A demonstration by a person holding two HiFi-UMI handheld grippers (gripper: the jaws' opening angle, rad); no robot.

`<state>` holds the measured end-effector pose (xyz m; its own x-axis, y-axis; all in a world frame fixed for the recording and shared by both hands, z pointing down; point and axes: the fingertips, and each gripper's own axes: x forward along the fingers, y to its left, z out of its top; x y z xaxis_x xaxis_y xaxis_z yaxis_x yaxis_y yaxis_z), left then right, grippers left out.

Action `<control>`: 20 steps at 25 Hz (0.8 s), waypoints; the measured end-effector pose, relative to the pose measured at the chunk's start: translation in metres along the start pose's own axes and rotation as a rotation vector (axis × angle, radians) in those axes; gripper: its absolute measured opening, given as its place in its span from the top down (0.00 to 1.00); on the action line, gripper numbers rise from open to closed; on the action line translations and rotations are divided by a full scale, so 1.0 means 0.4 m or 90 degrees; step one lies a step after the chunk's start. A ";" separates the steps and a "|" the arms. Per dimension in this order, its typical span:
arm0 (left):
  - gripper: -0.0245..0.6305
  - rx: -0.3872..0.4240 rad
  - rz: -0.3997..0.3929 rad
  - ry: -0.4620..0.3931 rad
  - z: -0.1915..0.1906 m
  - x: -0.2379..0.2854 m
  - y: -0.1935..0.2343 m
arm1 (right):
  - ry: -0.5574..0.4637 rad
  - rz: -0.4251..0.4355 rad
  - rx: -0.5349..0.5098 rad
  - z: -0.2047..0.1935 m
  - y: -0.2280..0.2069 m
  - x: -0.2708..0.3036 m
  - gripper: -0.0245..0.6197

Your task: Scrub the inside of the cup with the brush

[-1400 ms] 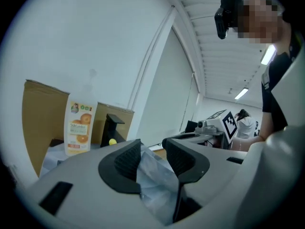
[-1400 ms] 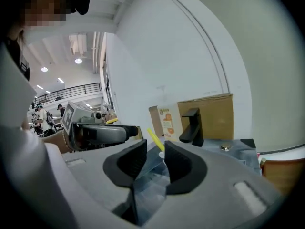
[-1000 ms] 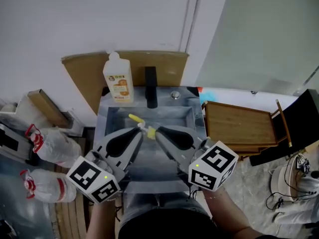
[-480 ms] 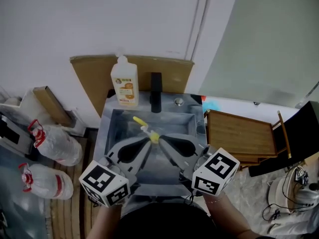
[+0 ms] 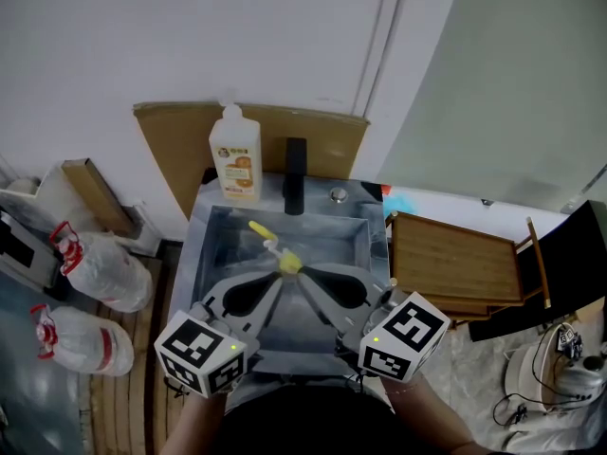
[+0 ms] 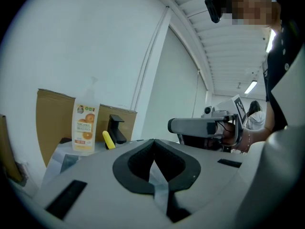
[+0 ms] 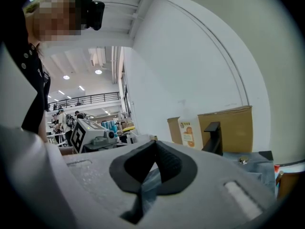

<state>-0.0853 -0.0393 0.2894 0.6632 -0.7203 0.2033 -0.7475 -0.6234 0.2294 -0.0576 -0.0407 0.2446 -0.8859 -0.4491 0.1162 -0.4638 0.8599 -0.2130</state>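
Note:
A yellow brush [image 5: 262, 230] lies in the grey sink [image 5: 223, 224], with its yellow head [image 5: 288, 263] towards me. In the left gripper view its handle [image 6: 108, 140] stands beyond the jaws, to their left. My left gripper [image 5: 282, 276] and right gripper [image 5: 303, 276] point into the sink, and their tips nearly meet just short of the brush head. Both are shut: the left gripper [image 6: 153, 141] and the right gripper [image 7: 155, 142] each show pads pressed together with nothing between them. I see no cup in any view.
An orange-label soap bottle [image 5: 234, 164] and a black faucet [image 5: 295, 174] stand at the sink's back edge, in front of a cardboard sheet [image 5: 171, 150]. A wooden tray [image 5: 465, 259] lies to the right. Plastic bottles [image 5: 104, 275] lie on the floor at left.
The view has shifted a little. Both grippers have drawn back towards me and their tips now sit closer together by the brush head. The brush has not moved.

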 end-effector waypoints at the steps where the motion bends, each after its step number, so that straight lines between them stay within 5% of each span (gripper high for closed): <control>1: 0.94 -0.002 0.003 0.002 -0.003 -0.001 0.001 | 0.001 -0.004 -0.002 -0.005 -0.003 -0.002 0.97; 20: 0.94 -0.031 -0.002 0.036 -0.051 -0.006 -0.012 | 0.033 0.003 0.018 -0.070 0.008 -0.011 0.97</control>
<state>-0.0826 -0.0281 0.3073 0.6679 -0.6992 0.2551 -0.7433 -0.6095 0.2757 -0.0550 -0.0293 0.2705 -0.8869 -0.4312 0.1657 -0.4604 0.8542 -0.2415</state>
